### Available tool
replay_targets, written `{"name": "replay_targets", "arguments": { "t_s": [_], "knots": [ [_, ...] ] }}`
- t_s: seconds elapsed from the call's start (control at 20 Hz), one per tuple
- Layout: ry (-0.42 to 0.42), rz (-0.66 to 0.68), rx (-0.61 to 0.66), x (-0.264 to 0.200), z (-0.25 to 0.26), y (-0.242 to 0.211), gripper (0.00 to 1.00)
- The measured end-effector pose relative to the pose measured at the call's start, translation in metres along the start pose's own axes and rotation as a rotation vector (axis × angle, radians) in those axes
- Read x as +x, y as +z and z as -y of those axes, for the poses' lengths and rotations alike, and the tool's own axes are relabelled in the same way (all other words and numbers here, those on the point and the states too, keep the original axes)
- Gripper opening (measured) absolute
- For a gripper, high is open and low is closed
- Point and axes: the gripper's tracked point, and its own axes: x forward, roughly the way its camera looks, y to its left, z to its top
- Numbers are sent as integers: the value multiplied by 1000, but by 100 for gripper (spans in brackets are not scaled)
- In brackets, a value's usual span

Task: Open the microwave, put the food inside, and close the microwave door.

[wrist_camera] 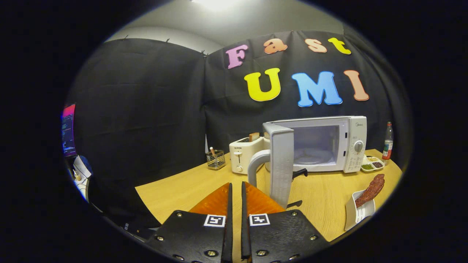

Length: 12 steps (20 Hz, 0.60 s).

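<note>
A white microwave (340, 146) stands at the back of the wooden table (182, 186). Its door (281, 164) is swung wide open toward me, edge-on, with a curved handle (256, 162) on its outer face. The cavity with its glass turntable (310, 157) is visible and holds nothing. The food, a reddish-brown piece of meat (371, 190), leans out of a white dish (358, 212) on the table to the right of the fingers. My gripper (236, 186) is shut with nothing between its fingers, its tips just short of the door handle and slightly left of it.
A white toaster (245, 153) with bread in it stands left of the microwave, and a wire holder (215, 159) beside that. A small divided tray of condiments (372, 163) and a bottle (388, 142) sit right of the microwave. A screen (68, 129) glows far left.
</note>
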Motion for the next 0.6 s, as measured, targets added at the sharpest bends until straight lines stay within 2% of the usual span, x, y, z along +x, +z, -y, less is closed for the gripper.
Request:
{"name": "replay_targets", "arguments": {
  "t_s": [0.3,0.6],
  "knots": [
    [13,30,10,-34,30,22,10],
    [-144,104,-6,-78,118,50,12]
  ]
}}
